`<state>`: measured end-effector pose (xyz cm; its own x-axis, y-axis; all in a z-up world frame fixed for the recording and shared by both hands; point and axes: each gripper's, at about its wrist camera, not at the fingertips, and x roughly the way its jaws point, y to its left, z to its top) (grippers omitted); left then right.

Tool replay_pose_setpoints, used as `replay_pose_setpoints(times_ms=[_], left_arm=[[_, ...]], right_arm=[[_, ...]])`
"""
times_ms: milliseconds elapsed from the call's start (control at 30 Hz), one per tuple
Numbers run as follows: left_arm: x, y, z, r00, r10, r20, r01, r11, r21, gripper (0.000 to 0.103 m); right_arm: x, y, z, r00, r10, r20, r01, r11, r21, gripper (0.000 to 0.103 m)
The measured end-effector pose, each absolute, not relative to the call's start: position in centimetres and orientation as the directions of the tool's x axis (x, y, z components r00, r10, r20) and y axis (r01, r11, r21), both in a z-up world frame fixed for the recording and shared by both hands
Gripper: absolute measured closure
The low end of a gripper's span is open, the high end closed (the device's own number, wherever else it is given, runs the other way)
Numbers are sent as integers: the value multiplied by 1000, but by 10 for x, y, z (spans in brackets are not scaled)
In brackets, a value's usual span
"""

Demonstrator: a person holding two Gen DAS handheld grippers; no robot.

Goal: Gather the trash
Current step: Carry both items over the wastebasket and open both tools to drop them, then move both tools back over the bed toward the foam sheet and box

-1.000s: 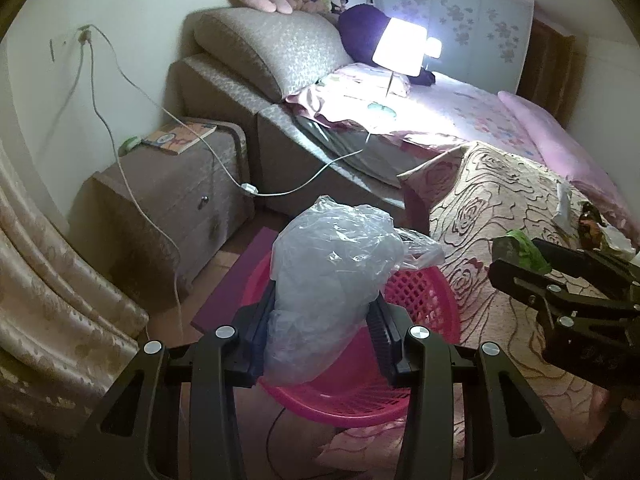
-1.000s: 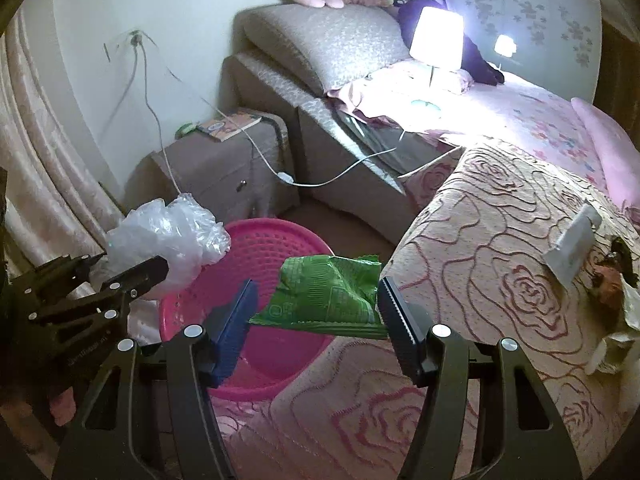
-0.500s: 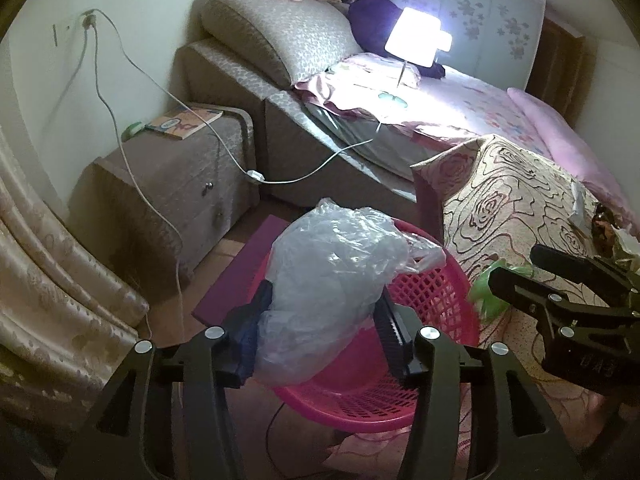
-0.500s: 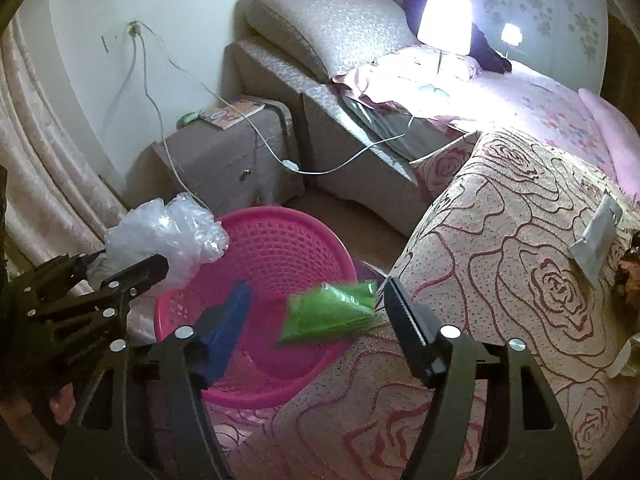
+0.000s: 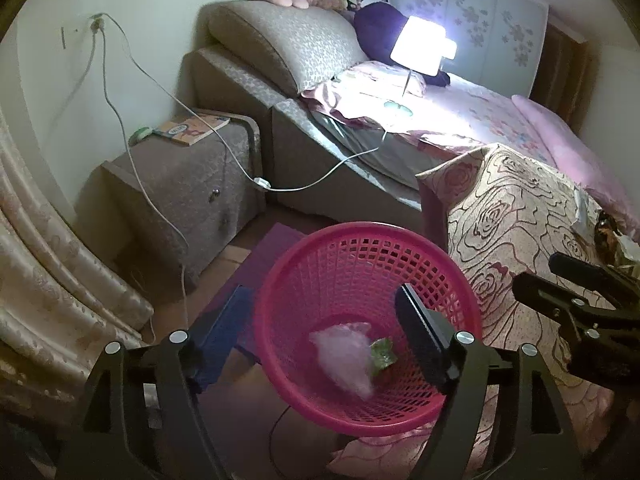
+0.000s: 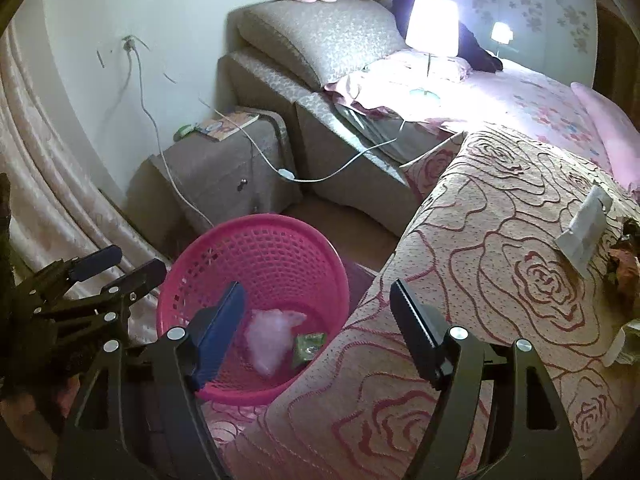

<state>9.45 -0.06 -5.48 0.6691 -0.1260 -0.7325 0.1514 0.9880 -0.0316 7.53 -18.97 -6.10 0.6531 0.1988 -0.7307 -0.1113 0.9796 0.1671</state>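
Dropped: plastic bag [image 5: 344,354], green wrapper [image 6: 307,347] into basket [image 5: 360,236] | both tongs opening, empty

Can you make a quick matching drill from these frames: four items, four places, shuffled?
Items:
1. clear plastic bag
2. book
3. lit lamp
4. white paper scrap

Places:
A. on the rose-patterned blanket
B. in the pink basket
C. on the bed
D. on the nightstand

Pairs: 1-B, 2-D, 3-C, 4-A
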Motion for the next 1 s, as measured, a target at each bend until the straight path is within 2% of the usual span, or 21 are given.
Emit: replay_pose_setpoints(times_ms=[433,1000], left_arm=[[79,-22,-47,680,-171,-713,212,977,-33,26],[45,-93,-51,635,-282,-719,391,920,-15,25]], right_arm=[[38,-217,-57,683,168,-711,-48,981,185,26],[-38,-307,-59,714,-3,-700,142,980,140,26]])
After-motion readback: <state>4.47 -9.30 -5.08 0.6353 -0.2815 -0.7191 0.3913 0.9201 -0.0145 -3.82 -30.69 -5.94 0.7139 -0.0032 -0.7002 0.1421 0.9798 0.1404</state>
